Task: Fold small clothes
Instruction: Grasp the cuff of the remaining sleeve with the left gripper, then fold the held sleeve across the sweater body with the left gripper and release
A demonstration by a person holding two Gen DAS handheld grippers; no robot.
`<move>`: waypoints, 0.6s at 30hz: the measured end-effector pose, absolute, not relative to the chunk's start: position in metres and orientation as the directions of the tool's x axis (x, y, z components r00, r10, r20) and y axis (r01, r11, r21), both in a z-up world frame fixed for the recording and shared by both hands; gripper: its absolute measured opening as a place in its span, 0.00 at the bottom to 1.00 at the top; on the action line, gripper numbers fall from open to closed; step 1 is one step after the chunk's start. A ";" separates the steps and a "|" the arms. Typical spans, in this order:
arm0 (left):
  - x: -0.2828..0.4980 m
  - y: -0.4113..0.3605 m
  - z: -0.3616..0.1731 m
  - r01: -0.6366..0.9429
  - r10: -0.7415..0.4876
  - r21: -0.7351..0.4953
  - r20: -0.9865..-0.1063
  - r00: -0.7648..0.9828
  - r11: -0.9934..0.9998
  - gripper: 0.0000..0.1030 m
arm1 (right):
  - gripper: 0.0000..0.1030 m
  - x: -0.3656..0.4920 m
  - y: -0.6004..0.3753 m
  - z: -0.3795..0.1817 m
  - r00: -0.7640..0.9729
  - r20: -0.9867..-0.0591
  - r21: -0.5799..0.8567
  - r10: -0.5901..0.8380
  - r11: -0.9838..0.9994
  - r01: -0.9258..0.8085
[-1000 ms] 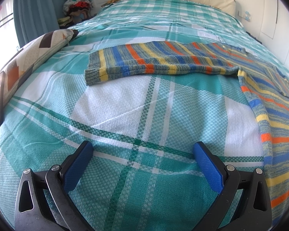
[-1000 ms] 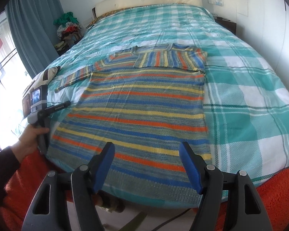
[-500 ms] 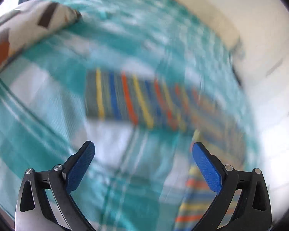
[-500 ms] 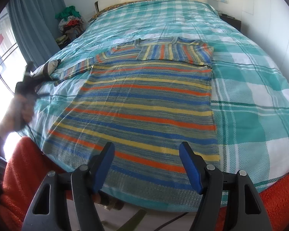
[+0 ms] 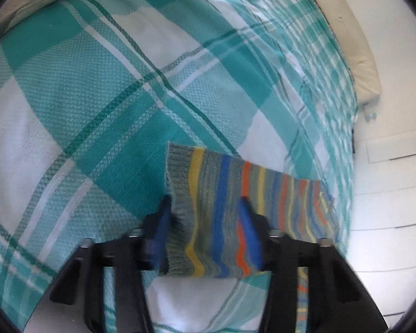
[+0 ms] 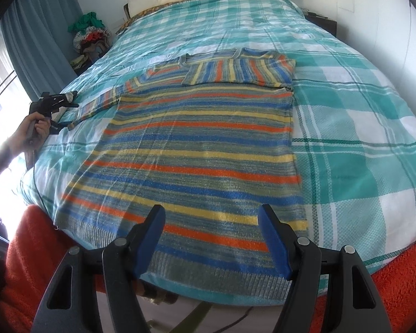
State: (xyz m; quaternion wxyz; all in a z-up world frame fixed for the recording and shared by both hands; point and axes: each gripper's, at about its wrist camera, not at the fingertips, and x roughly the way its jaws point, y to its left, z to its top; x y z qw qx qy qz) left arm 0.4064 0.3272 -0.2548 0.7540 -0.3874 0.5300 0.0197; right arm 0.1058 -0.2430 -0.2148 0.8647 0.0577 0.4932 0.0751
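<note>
Now sleeve cuff (image 5: 191, 194) between closing fingers (image 5: 246, 222).

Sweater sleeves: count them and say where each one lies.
2. One sleeve is folded across the sweater's chest; the other sleeve stretches out to the side on the bedspread, its cuff between the closing left gripper jaws.

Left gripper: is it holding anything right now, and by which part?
The left gripper has the striped sweater's outstretched sleeve between its jaws at the cuff end; they are closing on it. The right gripper holds nothing.
</note>
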 end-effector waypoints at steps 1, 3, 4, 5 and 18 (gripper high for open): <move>0.407 0.327 -0.257 -0.455 -0.367 -0.549 -0.825 0.430 0.702 0.03 | 0.67 0.106 -0.242 -0.215 0.502 -0.844 0.173 0.189 0.982 -0.077; 0.415 0.324 -0.247 -0.467 -0.319 -0.509 -0.845 0.428 0.723 0.02 | 0.67 0.105 -0.240 -0.212 0.510 -0.838 0.173 0.192 0.981 -0.086; 0.420 0.315 -0.233 -0.444 -0.289 -0.485 -0.850 0.440 0.753 0.02 | 0.67 0.105 -0.240 -0.211 0.515 -0.835 0.173 0.194 0.981 -0.089; 0.427 0.301 -0.215 -0.397 -0.268 -0.465 -0.848 0.457 0.792 0.02 | 0.67 0.104 -0.240 -0.210 0.519 -0.832 0.175 0.196 0.980 -0.091; 0.440 -0.040 -0.109 0.352 -0.401 -0.257 -0.803 0.441 0.900 0.06 | 0.67 0.102 -0.260 -0.214 0.538 -0.810 0.251 0.232 0.967 -0.039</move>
